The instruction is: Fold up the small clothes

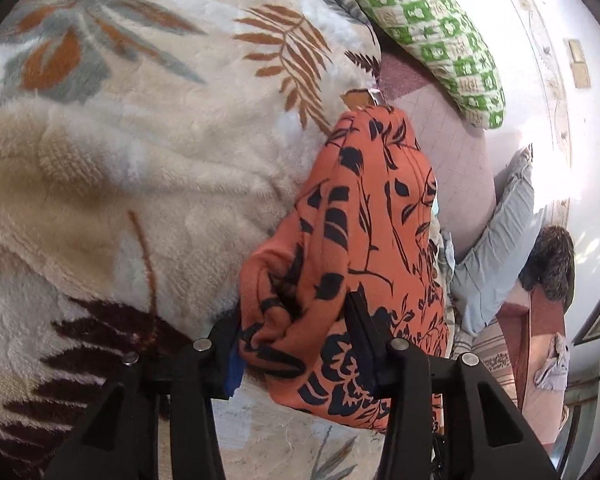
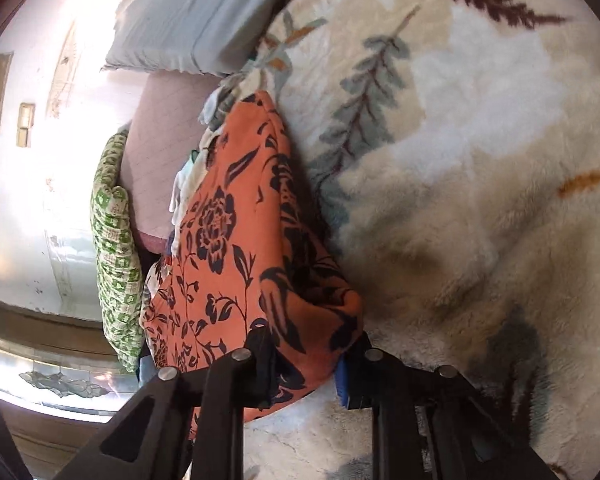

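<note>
Left wrist view: left gripper (image 1: 296, 344) pinched bunched orange cloth (image 1: 364, 216) between jaws; right gripper (image 2: 308, 360) likewise pinched. Risked slipping from thick, uneven bunch; could snag plush blanket (image 1: 140, 160) below jaws.

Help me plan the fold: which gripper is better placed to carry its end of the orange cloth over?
Neither clearly. The left gripper and right gripper each grip a bunched end of the orange floral cloth, stretched above the plush blanket. Slight edge: right, with open blanket beside it.

A home bedroom: plush leaf-print blanket (image 1: 140, 140), green-checked pillow (image 1: 440, 28), pale blue pillow (image 2: 196, 12).
</note>
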{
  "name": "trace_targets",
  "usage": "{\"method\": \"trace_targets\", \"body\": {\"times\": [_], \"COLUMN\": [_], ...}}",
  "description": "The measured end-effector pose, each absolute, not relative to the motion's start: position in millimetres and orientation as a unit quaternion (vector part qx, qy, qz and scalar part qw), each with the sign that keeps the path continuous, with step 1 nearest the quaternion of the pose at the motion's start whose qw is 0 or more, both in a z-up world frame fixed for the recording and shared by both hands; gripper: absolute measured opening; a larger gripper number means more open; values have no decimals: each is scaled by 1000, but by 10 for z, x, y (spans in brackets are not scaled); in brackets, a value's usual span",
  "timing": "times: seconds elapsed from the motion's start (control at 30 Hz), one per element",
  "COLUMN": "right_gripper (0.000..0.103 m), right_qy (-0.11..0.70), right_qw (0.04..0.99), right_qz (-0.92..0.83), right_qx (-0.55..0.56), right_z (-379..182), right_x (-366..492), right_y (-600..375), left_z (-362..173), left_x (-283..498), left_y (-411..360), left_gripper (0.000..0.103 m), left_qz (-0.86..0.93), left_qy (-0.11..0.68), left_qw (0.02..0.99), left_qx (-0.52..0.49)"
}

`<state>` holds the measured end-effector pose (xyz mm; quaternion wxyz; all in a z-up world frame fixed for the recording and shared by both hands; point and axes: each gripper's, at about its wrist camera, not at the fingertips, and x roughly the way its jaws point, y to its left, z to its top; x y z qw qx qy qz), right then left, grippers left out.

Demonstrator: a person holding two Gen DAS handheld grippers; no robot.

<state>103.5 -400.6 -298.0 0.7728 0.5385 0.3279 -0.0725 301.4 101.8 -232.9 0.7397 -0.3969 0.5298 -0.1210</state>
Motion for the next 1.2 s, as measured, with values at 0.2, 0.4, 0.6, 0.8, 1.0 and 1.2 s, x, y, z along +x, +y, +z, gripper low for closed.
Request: {"method": "trace_targets", "body": {"times": [0.2, 0.4, 0.6, 0.8, 1.0, 1.2], "right_gripper": [32, 23, 19, 18, 18, 22], "right_qy": [331, 348, 316, 292, 285, 351], "right_qw": [734, 785, 806, 812, 810, 780], "right_qz": [-62, -74, -65, -54, -53, -60], "right_qx": [590, 508, 497, 502, 509, 514], "right_z": [-3182, -3011, -2850, -2679, -2558, -2758], "right_x": [1075, 1173, 1085, 860, 408, 50], "right_y": [-4038, -3917, -3916, -3925, -3901, -3970], "left_z": [-2383, -2261, -2214, -2037, -1953, -2206], "left_x": [3036, 3041, 2977, 2651, 1977, 1481], "left_y": [1035, 941, 1010, 1072, 1179, 1279], "left_gripper": [49, 23, 12, 11, 11, 13], "left_qz": [-118, -114, -116, -134, -148, -138], "left_qy": [532, 524, 519, 508, 510, 560], "left_qw": [728, 764, 769, 775, 768, 737], "left_qx": [-416, -359, -355, -352, -358, -352]}}
